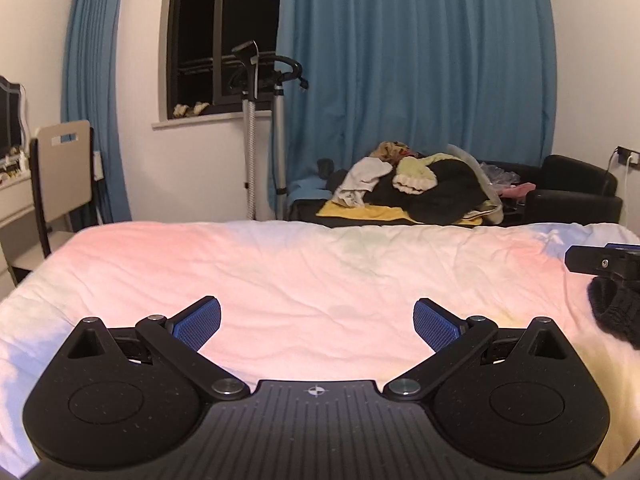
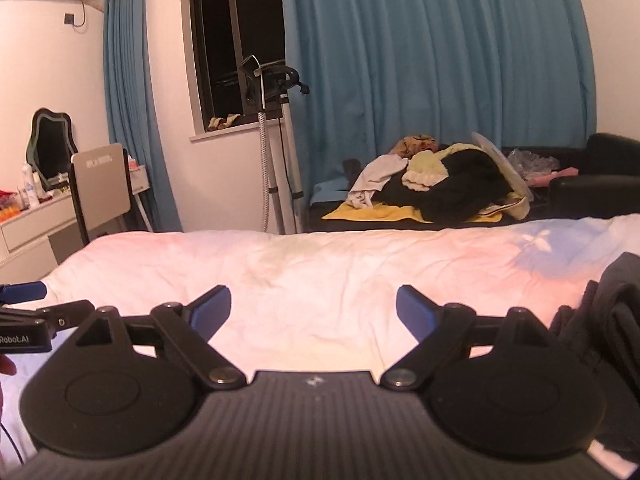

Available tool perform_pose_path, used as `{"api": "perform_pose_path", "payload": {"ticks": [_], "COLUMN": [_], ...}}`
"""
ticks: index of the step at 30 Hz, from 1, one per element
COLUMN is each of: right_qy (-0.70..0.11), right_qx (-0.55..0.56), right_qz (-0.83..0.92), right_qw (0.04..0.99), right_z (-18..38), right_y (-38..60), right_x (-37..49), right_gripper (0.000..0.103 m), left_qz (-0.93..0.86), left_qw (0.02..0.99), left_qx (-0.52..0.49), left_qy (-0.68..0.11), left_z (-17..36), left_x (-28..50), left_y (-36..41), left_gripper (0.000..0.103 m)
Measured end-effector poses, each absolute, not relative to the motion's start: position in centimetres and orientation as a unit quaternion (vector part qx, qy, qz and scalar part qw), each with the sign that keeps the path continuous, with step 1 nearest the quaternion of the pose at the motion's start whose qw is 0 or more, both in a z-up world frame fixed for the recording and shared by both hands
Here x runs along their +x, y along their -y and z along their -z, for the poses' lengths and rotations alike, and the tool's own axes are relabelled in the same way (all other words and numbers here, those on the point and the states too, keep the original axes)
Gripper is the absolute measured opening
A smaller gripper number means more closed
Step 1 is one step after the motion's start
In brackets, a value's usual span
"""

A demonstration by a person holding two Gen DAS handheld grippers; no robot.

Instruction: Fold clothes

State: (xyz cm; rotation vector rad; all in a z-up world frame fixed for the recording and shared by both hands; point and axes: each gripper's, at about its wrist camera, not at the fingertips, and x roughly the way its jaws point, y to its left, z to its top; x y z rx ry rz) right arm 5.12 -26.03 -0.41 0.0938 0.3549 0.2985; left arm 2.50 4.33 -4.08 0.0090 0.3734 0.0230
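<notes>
Dark knit garment point(image 1: 618, 312) lies on the bed point(image 1: 320, 272), just right of the left gripper point(image 1: 317, 322) and beside the right gripper point(image 2: 314, 314). Both jaws stand wide and empty, apparently ready to grasp.

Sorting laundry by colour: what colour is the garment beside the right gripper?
Black garment, clearest in the right wrist view.

Ahead of you the pastel bedspread point(image 1: 304, 272) lies bare and open from near edge to far edge, free passage for both grippers. At the right, a dark knitted garment point(image 2: 608, 312) heaps on the bed. Past the far edge, a clothes pile point(image 1: 420, 184) and steamer stand point(image 1: 276, 128) block reach.
</notes>
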Motion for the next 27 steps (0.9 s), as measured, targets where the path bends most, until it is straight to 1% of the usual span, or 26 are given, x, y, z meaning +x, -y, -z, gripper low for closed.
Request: {"api": "perform_pose_path", "payload": {"ticks": [1, 11, 16, 27], "right_qy": [-0.175, -0.162, -0.165, -0.168], "right_qx": [0.045, 0.035, 0.048, 0.051], "right_qz": [-0.146, -0.138, -0.142, -0.136], "right_qw": [0.973, 0.976, 0.975, 0.975], "right_z": [0.5, -0.3, -0.3, -0.1], "right_y": [26.0, 25.9, 26.3, 26.9], "right_x": [5.0, 4.0, 3.4, 3.4], "right_gripper": [0.103, 0.103, 0.103, 0.103], "left_qz": [-0.007, -0.008, 0.000, -0.003], "left_qw": [0.982, 0.983, 0.981, 0.982], "left_qx": [0.004, -0.018, -0.026, 0.003], "left_qy": [-0.188, -0.185, -0.194, -0.190], "left_z": [4.1, 3.8, 4.1, 4.3], "left_x": [2.5, 2.0, 1.8, 1.7], "left_y": [-4.3, -4.7, -4.2, -3.0], "left_gripper": [0.103, 0.103, 0.103, 0.103]}}
